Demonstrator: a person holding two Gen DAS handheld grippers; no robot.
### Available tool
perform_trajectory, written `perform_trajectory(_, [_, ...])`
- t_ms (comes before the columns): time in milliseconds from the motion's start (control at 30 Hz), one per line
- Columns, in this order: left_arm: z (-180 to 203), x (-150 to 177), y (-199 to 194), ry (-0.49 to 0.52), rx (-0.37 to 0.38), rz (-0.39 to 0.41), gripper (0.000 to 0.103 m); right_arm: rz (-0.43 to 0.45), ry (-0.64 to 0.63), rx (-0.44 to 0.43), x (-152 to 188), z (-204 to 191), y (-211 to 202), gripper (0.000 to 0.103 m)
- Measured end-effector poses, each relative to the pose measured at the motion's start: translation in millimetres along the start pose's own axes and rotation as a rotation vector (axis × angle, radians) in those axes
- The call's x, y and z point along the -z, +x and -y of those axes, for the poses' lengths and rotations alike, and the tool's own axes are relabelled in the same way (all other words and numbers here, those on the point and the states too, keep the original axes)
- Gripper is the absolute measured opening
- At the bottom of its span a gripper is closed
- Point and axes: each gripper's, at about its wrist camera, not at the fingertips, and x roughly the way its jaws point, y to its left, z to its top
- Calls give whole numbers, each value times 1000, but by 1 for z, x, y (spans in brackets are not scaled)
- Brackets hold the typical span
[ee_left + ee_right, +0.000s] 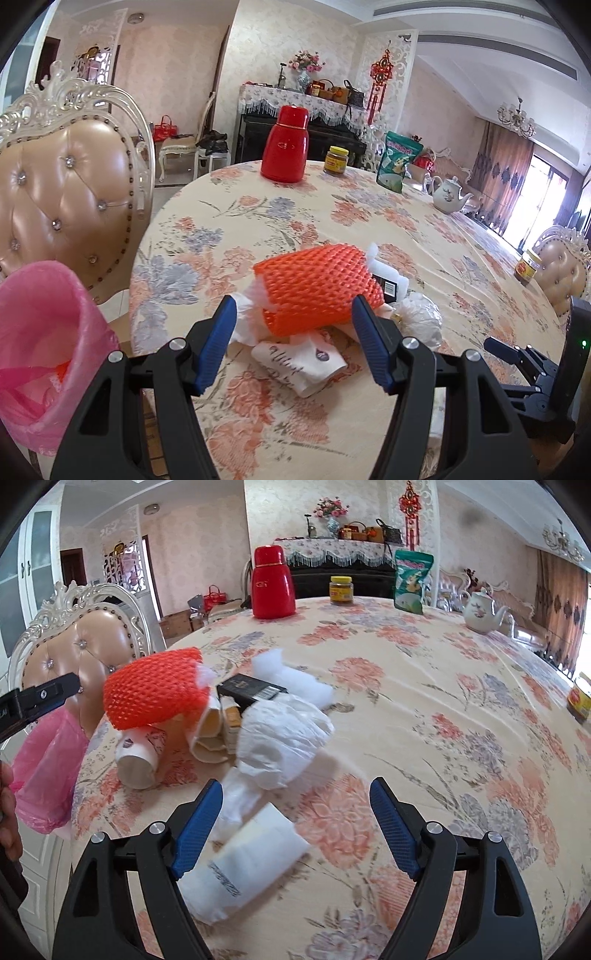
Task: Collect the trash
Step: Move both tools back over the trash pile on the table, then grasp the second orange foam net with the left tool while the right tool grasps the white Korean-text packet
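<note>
left gripper [293, 314] jaws spread apart at orange foam net sleeve [317, 288]; right gripper [295, 808] released, over white tissue pack [243, 864], print unreadable.

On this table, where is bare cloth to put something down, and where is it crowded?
Free: the wide stretch of tablecloth between the trash pile and the teapot, and the patch before the red flask. Crowded: around the orange foam net, paper cup and crumpled white bag.

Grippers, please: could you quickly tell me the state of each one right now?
Left gripper: open, holding nothing, the orange foam net just ahead between its fingers.
Right gripper: open, holding nothing, above white wrappers.
</note>
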Motion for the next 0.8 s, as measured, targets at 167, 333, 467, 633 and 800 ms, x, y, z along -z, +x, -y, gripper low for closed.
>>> perform_trajectory(167, [7,-1,15,-2,9,-11,65,-33,4,-14,9,1,1,80])
perform_trajectory(333, [10,0,21,0,17,-22,65,-75,-18,-38,21,-14,3,81])
perform_trajectory(467, [7,1,20,-8,11,-22,67,-116,-45,-40,31,-26,9,81])
perform_trajectory(633, [2,2,21,-19,5,-30,67,-136,-44,-11,35,-25,13,69])
perform_trajectory(800, [2,2,23,-20,7,-31,70,-175,-13,-19,35,-17,17,58])
